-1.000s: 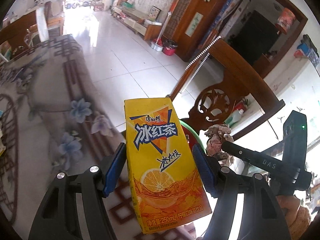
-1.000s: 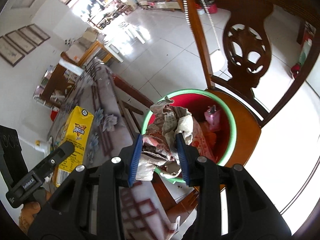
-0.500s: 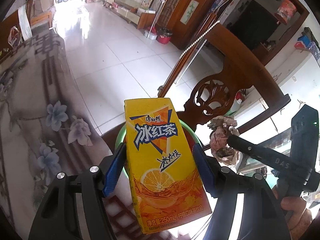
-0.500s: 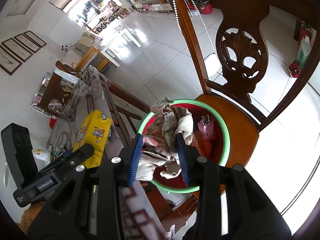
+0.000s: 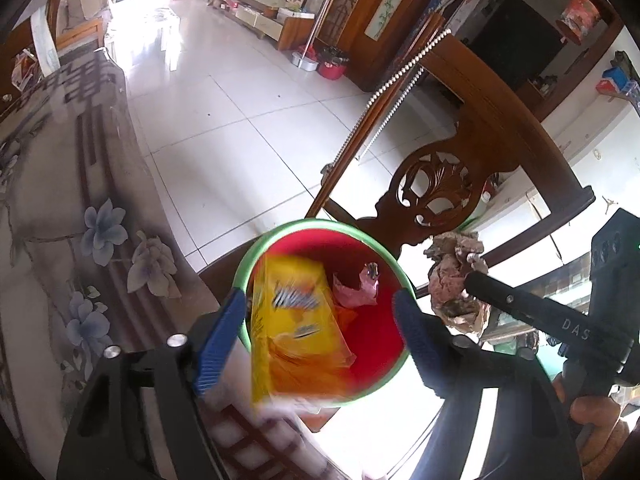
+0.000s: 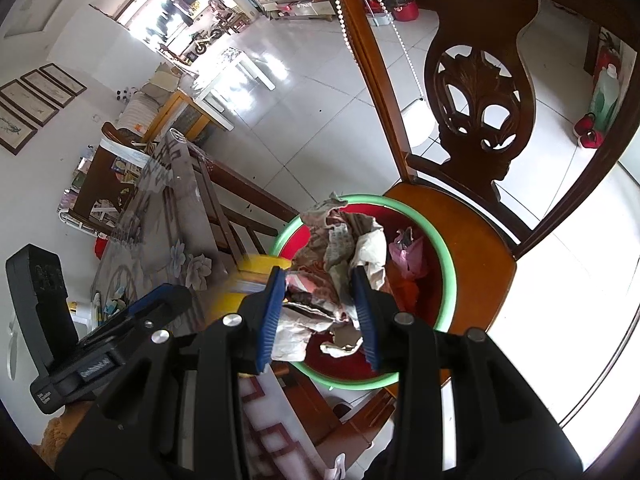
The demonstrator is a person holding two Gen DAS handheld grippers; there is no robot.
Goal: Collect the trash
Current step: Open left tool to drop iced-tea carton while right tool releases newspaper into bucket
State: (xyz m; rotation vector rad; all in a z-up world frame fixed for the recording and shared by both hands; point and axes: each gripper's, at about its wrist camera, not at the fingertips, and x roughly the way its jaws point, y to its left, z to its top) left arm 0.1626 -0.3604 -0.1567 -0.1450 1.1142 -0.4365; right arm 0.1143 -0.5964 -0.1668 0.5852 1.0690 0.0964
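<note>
A red basin with a green rim (image 5: 362, 236) (image 6: 450, 268) sits on a wooden chair seat. The yellow tea carton (image 5: 300, 320) is blurred, loose between the open blue pads of my left gripper (image 5: 320, 316), dropping into the basin; it shows as a yellow blur in the right wrist view (image 6: 250, 280). A pink wrapper (image 5: 360, 288) (image 6: 408, 252) lies inside the basin. My right gripper (image 6: 320, 300) is shut on a crumpled paper wad (image 6: 340, 252) over the basin's near rim; the wad also shows in the left wrist view (image 5: 456, 280).
The carved wooden chair back (image 5: 436, 188) (image 6: 480, 92) rises behind the basin. A table with a floral cloth (image 5: 60, 208) (image 6: 160, 232) lies to the left of the chair. White tiled floor (image 5: 224, 112) stretches beyond.
My left gripper opened and let go of the yellow carton, which is falling into the basin. The right gripper still holds the paper wad over the basin.
</note>
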